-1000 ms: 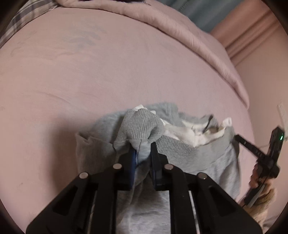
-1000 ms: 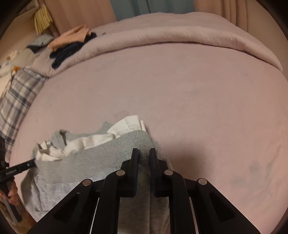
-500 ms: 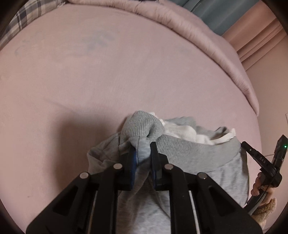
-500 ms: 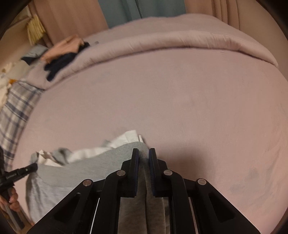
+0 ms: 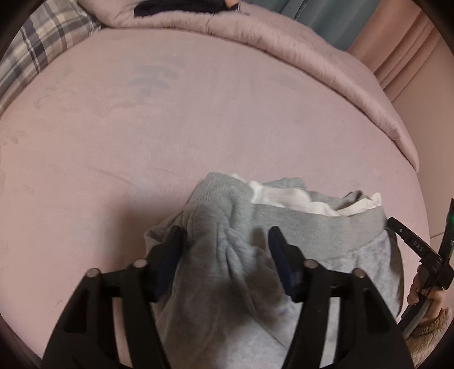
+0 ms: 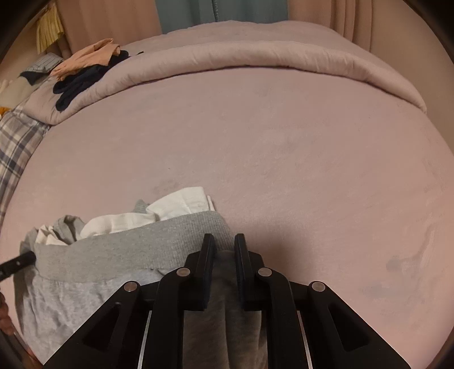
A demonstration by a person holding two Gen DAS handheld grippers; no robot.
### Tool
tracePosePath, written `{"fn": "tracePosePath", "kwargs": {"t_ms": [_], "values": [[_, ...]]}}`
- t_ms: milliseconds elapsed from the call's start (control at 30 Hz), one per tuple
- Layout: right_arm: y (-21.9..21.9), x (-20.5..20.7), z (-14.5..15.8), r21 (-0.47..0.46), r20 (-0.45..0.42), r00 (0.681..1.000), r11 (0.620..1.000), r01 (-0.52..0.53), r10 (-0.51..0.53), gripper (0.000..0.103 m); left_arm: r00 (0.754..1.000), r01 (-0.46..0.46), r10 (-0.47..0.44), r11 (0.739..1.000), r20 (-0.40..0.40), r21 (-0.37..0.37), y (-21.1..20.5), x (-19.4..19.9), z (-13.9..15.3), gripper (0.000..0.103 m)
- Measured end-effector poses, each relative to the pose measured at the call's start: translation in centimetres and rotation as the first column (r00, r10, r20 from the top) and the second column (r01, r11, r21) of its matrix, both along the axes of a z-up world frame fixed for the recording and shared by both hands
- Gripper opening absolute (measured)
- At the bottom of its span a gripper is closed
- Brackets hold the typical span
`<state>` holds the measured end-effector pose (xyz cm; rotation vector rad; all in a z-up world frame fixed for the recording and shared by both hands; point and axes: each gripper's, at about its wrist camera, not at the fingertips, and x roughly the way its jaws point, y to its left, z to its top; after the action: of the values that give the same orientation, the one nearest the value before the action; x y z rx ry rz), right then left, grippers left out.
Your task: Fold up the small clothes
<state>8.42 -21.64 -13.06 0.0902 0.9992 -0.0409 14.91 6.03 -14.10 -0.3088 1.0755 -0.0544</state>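
A small grey sweat garment (image 5: 312, 224) with a ribbed waistband and white cloth (image 5: 283, 198) bunched inside lies on the pink bed sheet (image 5: 170, 127). My left gripper (image 5: 227, 241) stands over the garment's left corner. Its jaws are opening, and a slack fold of grey cloth lies between them, no longer pinched. In the right wrist view, my right gripper (image 6: 224, 244) is shut on the right end of the grey waistband (image 6: 127, 249), with the white cloth (image 6: 176, 204) just behind it. That right gripper also shows in the left wrist view (image 5: 420, 249), with a hand (image 5: 425, 292) on it.
A rolled pink duvet (image 6: 255, 54) runs along the far side of the bed. A pile of peach and navy clothes (image 6: 85, 68) sits on its left end. Plaid bedding (image 6: 14, 136) lies at the far left. Curtains (image 6: 184, 17) hang behind.
My left gripper's jaws have spread apart and let go of the grey corner, which has slumped between them. The right gripper stays shut on the waistband, with the garment lower on the bed.
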Motion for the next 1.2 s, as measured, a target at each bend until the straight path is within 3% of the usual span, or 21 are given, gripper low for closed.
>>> {"fn": "tracePosePath", "kwargs": {"t_ms": [133, 267, 367, 467, 500, 900, 1200], "values": [[0.1, -0.8, 1.1, -0.008, 0.021, 1.0, 1.0, -0.002, 0.002, 0.016, 0.999, 0.014, -0.014, 1.0, 0.052, -0.011, -0.2, -1.3, 2.3, 0.077], [0.2, -2.4, 2.8, -0.019, 0.075, 0.997, 1.0, -0.004, 0.005, 0.044, 0.995, 0.025, -0.023, 0.999, 0.097, -0.024, -0.8, -3.1, 4.3, 0.087], [0.3, -3.6, 3.9, -0.006, 0.1, 0.995, 1.0, -0.013, 0.013, 0.047, 0.995, 0.034, -0.03, 0.999, 0.099, -0.037, -1.3, -4.2, 4.4, 0.089], [-0.1, -4.9, 4.4, 0.034, 0.116, 0.993, 0.999, -0.005, 0.001, 0.067, 0.996, 0.045, -0.039, 0.997, 0.082, -0.064, -1.6, -5.8, 3.8, 0.089], [-0.2, -5.5, 4.4, 0.051, 0.12, 0.993, 0.999, -0.005, -0.002, 0.069, 0.996, 0.048, -0.043, 0.996, 0.078, -0.068, -2.1, -5.6, 4.0, 0.089], [-0.7, -10.0, 2.0, 0.129, 0.057, 0.997, 0.991, 0.038, -0.046, 0.071, 0.999, 0.039, -0.039, 0.99, 0.002, -0.137, -3.2, -10.3, 0.5, 0.084], [-3.4, -13.0, 0.3, 0.308, 0.012, 0.989, 0.941, 0.139, -0.15, 0.077, 0.999, 0.033, -0.035, 0.991, -0.018, -0.127, -3.1, -11.6, -0.7, 0.075]]}}
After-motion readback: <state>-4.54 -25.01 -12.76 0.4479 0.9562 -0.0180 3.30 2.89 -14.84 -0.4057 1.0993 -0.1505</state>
